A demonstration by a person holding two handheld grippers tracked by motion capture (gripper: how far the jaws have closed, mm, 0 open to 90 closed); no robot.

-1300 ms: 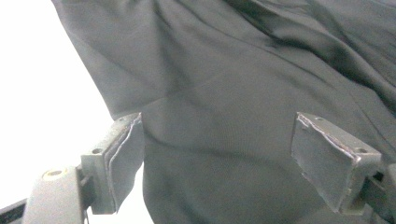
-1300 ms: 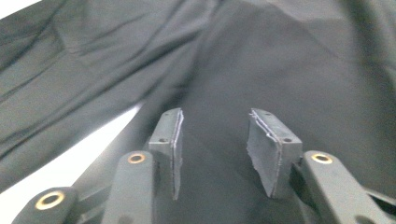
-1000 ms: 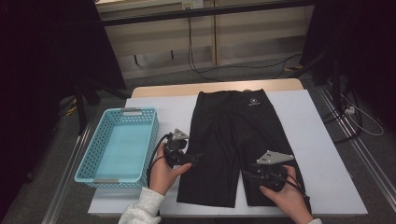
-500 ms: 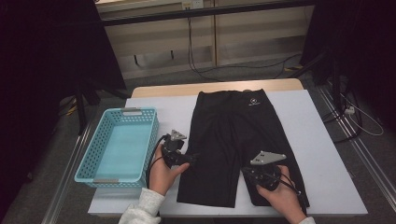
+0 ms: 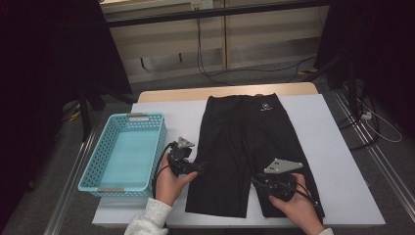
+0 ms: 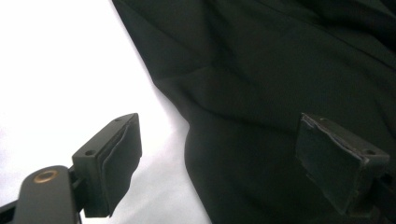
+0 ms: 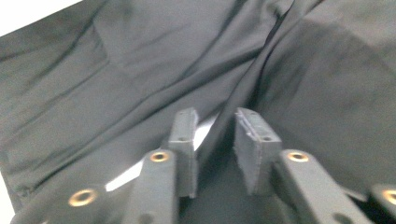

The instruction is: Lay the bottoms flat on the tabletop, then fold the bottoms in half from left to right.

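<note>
A: Where were the black shorts?

B: Flat in the middle of the white table, with bare room at both sides. One soft pair, one blue holey basket.

A: And the two grippers?

B: The left gripper stood spread wide at the shorts' edge. The right gripper had just been opening, slightly apart, with cloth between its jaws but not squeezed.

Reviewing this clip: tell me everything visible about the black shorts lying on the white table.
The black shorts of thin, smooth-looking fabric lie flat on the white table, waistband at the far side, both legs towards the person. A small white logo sits near the waistband. Soft creases run across the cloth. The left gripper, jaws wide open, straddles the outer edge of one leg. The right gripper rests over the inner leg seam, its jaws narrowly apart after just opening.
</note>
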